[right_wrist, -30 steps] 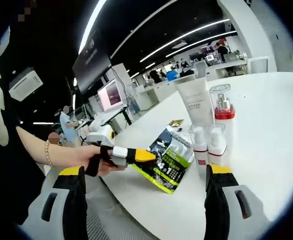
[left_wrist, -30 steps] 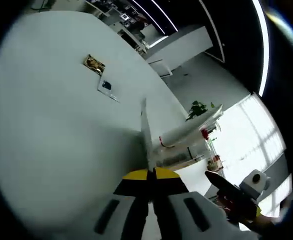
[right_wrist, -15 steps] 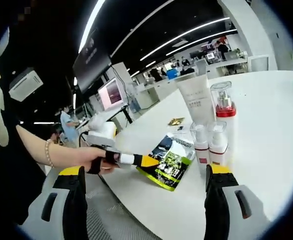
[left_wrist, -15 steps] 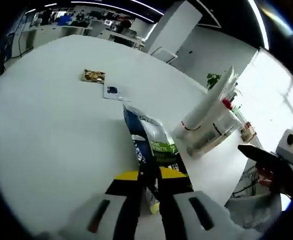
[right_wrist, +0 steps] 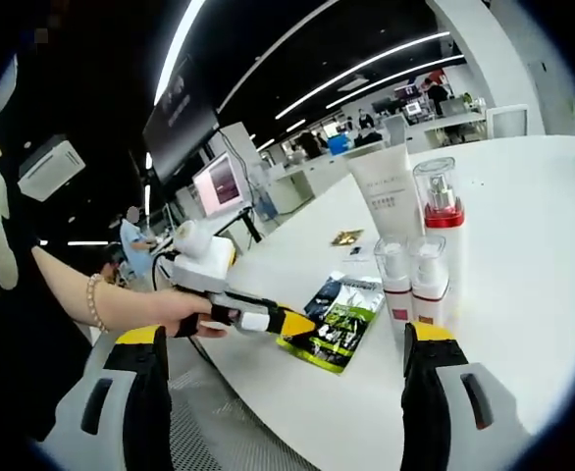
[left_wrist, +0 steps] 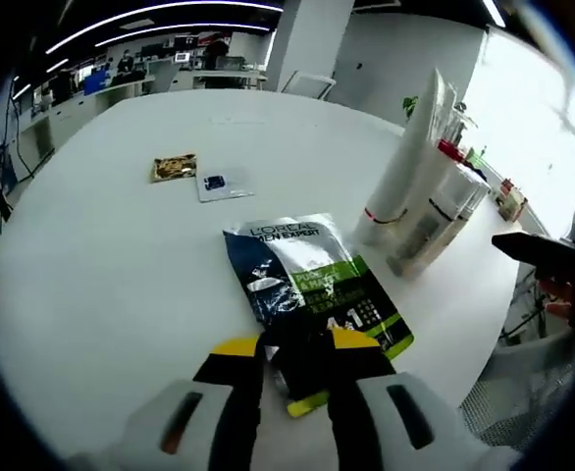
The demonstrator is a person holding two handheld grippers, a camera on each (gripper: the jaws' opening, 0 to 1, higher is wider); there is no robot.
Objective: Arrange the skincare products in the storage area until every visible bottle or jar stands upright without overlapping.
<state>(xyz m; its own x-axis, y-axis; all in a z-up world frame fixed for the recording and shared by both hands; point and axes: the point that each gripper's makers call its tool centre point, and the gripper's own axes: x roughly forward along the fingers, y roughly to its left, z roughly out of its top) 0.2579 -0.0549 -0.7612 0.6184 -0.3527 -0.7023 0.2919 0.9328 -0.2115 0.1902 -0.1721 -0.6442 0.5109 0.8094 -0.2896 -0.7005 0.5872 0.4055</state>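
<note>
In the left gripper view, the left gripper (left_wrist: 292, 358) has its yellow-tipped jaws pinching the near edge of a pouch (left_wrist: 312, 294), a dark blue and green sachet that lies flat on the white counter (left_wrist: 101, 255) and stretches away from the jaws. Ahead and to the right of the jaws stands a cluster of skincare: a white tube (left_wrist: 405, 162) with pump bottles (left_wrist: 440, 211) touching it on its right side. Far ahead and to the left of the jaws lie two small sachets just beside each other, a gold one (left_wrist: 174, 168) and a white one (left_wrist: 217, 184). In the right gripper view, the right gripper (right_wrist: 283, 383) hangs off the counter's (right_wrist: 523, 245) edge with its jaws spread wide and nothing between them. Ahead, between the jaws, the pouch (right_wrist: 337, 319) lies flat with the left gripper (right_wrist: 292, 322), held by a hand (right_wrist: 184, 312), clamped on its near-left edge. Above the right jaw two small pump bottles (right_wrist: 410, 280) stand upright side by side, with the tube (right_wrist: 384, 193) and a red-collared pump bottle (right_wrist: 437, 211) upright just behind them.
</note>
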